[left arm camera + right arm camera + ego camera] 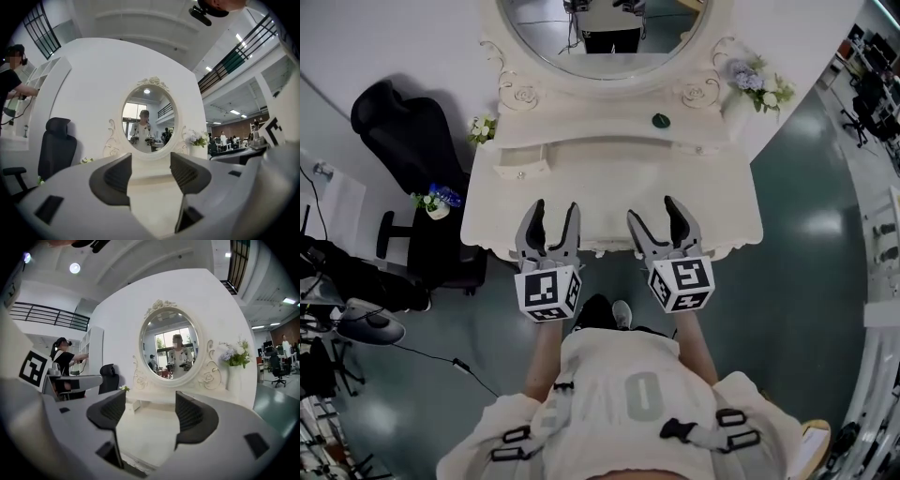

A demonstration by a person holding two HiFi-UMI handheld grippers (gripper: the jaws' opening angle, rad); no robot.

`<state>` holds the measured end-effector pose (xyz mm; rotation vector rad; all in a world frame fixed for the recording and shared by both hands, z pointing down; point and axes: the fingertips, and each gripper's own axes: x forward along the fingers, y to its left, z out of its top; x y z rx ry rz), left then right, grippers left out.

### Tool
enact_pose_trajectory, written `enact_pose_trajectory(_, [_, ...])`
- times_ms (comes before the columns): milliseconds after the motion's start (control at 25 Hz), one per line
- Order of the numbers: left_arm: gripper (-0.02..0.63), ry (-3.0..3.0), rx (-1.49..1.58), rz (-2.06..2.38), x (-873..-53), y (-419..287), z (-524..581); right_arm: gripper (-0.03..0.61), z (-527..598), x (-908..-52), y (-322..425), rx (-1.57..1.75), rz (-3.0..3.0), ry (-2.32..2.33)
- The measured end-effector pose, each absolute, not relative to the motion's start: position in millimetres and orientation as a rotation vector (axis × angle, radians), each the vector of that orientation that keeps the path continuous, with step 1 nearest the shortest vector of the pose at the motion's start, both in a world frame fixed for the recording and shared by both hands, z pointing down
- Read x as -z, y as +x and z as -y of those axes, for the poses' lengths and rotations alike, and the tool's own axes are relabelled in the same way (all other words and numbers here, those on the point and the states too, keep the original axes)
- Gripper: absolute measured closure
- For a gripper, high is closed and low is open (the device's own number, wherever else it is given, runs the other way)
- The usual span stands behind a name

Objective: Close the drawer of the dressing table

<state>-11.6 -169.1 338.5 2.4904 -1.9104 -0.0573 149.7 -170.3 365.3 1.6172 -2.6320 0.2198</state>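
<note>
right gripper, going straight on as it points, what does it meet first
Probably the raised back ledge under the mirror; the open right gripper points low over the tabletop, though depth is unclear.

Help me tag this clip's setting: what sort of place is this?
Probably a large office or lab hall, not a bedroom: the dressing table and mirror stand against a freestanding white wall, beside an office chair, with a mezzanine railing overhead.
</note>
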Motion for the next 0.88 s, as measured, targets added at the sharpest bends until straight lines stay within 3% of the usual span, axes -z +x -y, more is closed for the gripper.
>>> enact_pose_trajectory(40, [0.356, 2.494, 0.067, 1.901, -338.6, -11.6, 172.3, 0.241, 174.8, -367.1, 150.9, -0.233, 2.628, 1.625])
enact_pose_trajectory(120, [0.321, 2.493, 0.084, 1.888, -338.2, -13.9, 178.1, 0.229, 180.7, -367.9, 153.6, -0.246, 2.622, 1.646])
enact_pose_trajectory(880, [0.321, 2.459, 0.024, 1.905, -340.6, -85.0, 245.1, 0.23, 232.5, -353.7, 115.5, -0.217, 2.576, 1.718])
